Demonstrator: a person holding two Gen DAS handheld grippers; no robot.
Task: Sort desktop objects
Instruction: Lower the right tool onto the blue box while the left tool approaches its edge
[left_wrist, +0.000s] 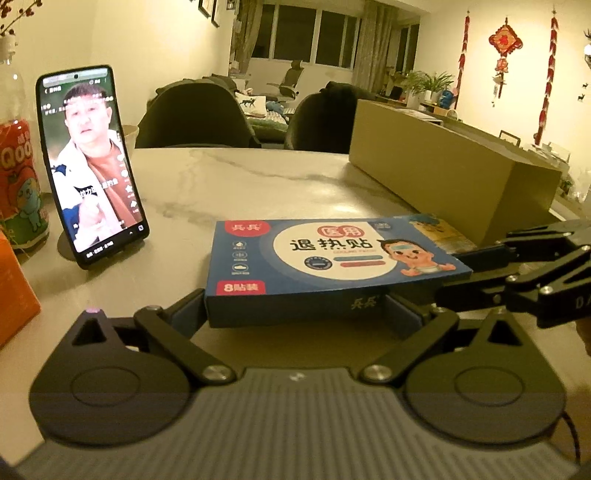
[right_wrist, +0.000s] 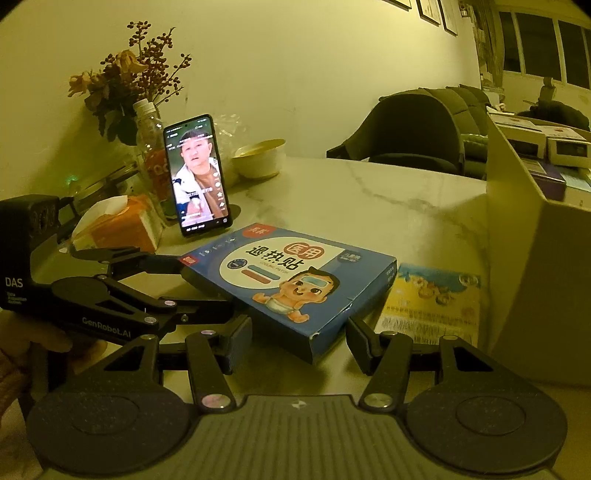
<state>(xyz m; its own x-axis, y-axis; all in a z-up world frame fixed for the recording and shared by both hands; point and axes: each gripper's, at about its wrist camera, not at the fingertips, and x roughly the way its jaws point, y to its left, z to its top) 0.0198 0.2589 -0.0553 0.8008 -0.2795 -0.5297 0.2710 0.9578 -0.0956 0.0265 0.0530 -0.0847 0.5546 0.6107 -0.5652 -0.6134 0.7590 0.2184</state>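
A blue cooling-patch box (left_wrist: 332, 258) with a cartoon baby lies flat on the marble table (left_wrist: 240, 177). My left gripper (left_wrist: 295, 310) has its fingers on both sides of the box's near end, touching it. My right gripper (right_wrist: 299, 336) straddles the box's other end (right_wrist: 295, 280) with jaws wide; its left pad touches the box, and a gap shows at the right pad. In the left wrist view the right gripper (left_wrist: 480, 273) comes in from the right. In the right wrist view the left gripper (right_wrist: 207, 288) comes in from the left. A yellow leaflet (right_wrist: 432, 299) lies beside the box.
An open cardboard carton (left_wrist: 443, 162) holding several small boxes (right_wrist: 546, 147) stands at the right. A phone (left_wrist: 92, 162) playing a video leans on a stand. An orange drink bottle (left_wrist: 18, 177), orange tissue box (right_wrist: 118, 225), a white bowl (right_wrist: 258, 157) and dried flowers (right_wrist: 125, 81) stand at left.
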